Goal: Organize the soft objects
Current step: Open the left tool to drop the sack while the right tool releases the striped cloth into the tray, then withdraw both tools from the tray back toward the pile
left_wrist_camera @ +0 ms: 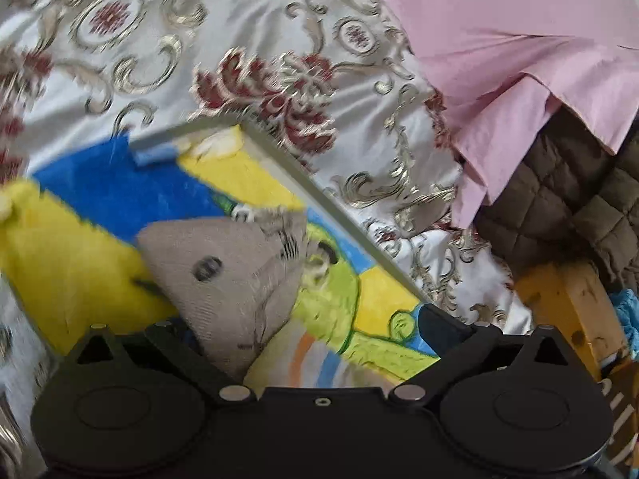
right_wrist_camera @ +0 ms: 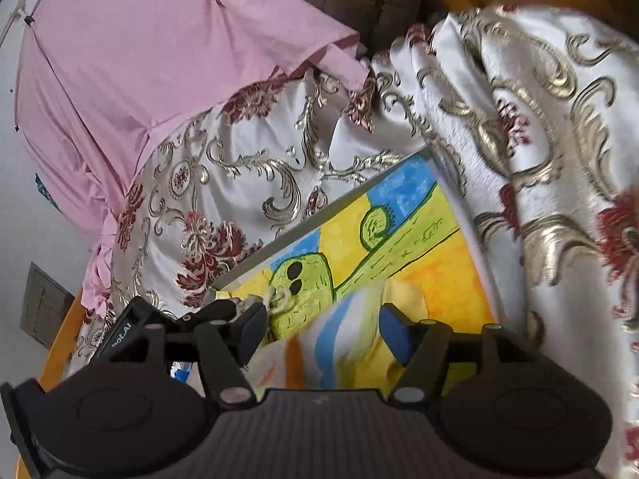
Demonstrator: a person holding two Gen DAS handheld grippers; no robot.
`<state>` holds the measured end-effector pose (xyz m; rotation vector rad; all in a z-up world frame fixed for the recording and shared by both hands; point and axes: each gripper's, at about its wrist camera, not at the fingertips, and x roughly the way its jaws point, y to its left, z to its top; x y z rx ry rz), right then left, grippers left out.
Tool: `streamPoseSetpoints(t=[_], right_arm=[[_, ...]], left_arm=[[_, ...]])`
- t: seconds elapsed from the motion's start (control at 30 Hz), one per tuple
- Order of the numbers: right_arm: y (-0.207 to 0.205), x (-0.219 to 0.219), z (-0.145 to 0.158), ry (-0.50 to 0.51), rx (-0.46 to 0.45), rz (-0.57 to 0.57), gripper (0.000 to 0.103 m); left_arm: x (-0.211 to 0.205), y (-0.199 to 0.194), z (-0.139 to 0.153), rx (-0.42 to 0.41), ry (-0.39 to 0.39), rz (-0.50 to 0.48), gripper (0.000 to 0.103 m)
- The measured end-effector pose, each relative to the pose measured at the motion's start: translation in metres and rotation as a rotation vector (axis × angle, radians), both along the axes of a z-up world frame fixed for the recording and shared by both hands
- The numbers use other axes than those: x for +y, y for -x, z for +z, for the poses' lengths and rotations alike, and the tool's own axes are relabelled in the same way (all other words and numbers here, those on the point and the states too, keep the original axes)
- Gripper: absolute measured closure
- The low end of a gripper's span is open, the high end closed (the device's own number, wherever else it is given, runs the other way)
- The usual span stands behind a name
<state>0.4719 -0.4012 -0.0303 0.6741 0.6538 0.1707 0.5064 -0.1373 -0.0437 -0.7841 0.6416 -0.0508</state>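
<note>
In the left wrist view a grey-beige plush (left_wrist_camera: pixel 227 279) with a dark button eye lies on a painted canvas (left_wrist_camera: pixel 383 291) that shows a green cactus figure. Yellow and blue soft fabric (left_wrist_camera: pixel 88 239) lies beside it on the left. My left gripper (left_wrist_camera: pixel 305 325) stands wide open. The plush reaches in between its jaws near the left finger, with no pad pressing on it. In the right wrist view my right gripper (right_wrist_camera: pixel 324 323) is open over the same canvas (right_wrist_camera: pixel 439 247). A blurred orange, blue and white striped cloth (right_wrist_camera: pixel 339 343) sits loose between its fingers.
A white bedspread (left_wrist_camera: pixel 239 32) with gold and red flowers covers the bed, bunched high on the right (right_wrist_camera: pixel 539 119). A pink sheet (right_wrist_camera: pixel 120 60) lies at the back, with a brown quilted blanket (left_wrist_camera: pixel 579 183) and the wooden bed frame (left_wrist_camera: pixel 567 303) beside it. A black gripper part (right_wrist_camera: pixel 131 327) shows at the left.
</note>
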Motion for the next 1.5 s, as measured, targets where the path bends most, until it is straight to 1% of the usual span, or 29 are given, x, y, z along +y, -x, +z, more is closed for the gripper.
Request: streamPoseSetpoints(t=[0.03,0.1,0.23,0.33,0.43,0.53,0.57,0.63,0.67,0.77,0.87,0.97,1.07,1.17,1.23,1.33,1.4,1.5], right_arm=[[0.004,-0.001,0.003,-0.003,-0.005,-0.004,0.034],[0.009,-0.003,0.009,0.004,-0.016,-0.02,0.034],[0.022,-0.006,0.019,0.025,-0.03,-0.045,0.033],[0.034,-0.007,0.024,0.028,-0.025,-0.044,0.031],[0.046,-0.003,0.031,0.047,-0.017,-0.036,0.028],[0.061,0.005,0.038,0.084,-0.024,-0.034,0.022],[0.067,0.008,0.04,0.104,-0.027,-0.034,0.019],[0.077,0.014,0.044,0.141,-0.028,-0.033,0.017],[0.084,0.017,0.046,0.155,-0.032,-0.033,0.016],[0.105,0.022,0.052,0.161,-0.06,-0.027,0.013],[0.128,0.03,0.059,0.207,-0.084,-0.029,0.01],[0.152,0.04,0.062,0.261,-0.109,-0.037,0.007],[0.178,0.048,0.061,0.293,-0.124,-0.043,0.006],[0.208,0.059,0.063,0.34,-0.148,-0.05,0.004],[0.229,0.067,0.064,0.368,-0.168,-0.061,0.003],[0.26,0.08,0.066,0.405,-0.203,-0.07,0.002],[0.28,0.088,0.066,0.426,-0.223,-0.082,0.002],[0.305,0.102,0.067,0.465,-0.238,-0.079,0.001]], left_arm=[[0.003,-0.001,0.007,-0.012,0.006,-0.012,0.001],[0.006,-0.002,0.016,-0.004,0.009,-0.028,0.001],[0.007,0.013,0.025,-0.015,0.017,-0.084,0.001],[0.012,0.031,0.022,-0.008,0.035,-0.098,0.001],[0.02,0.05,0.011,0.02,0.052,-0.094,0.001],[0.028,0.067,0.003,0.033,0.042,-0.099,0.001],[0.031,0.074,0.002,0.023,0.029,-0.112,0.001],[0.034,0.085,0.002,0.028,-0.012,-0.12,0.001],[0.037,0.09,0.001,0.031,-0.015,-0.133,0.001],[0.045,0.11,0.002,0.014,-0.035,-0.157,0.001],[0.048,0.134,0.012,-0.038,-0.103,-0.184,0.001],[0.049,0.164,0.029,-0.12,-0.219,-0.231,0.001],[0.057,0.194,0.04,-0.191,-0.292,-0.246,0.001],[0.066,0.222,0.047,-0.226,-0.353,-0.249,0.001],[0.075,0.241,0.05,-0.243,-0.383,-0.234,0.001],[0.087,0.273,0.055,-0.27,-0.448,-0.225,0.001],[0.094,0.291,0.056,-0.285,-0.475,-0.219,0.001],[0.103,0.318,0.056,-0.285,-0.506,-0.213,0.001]])
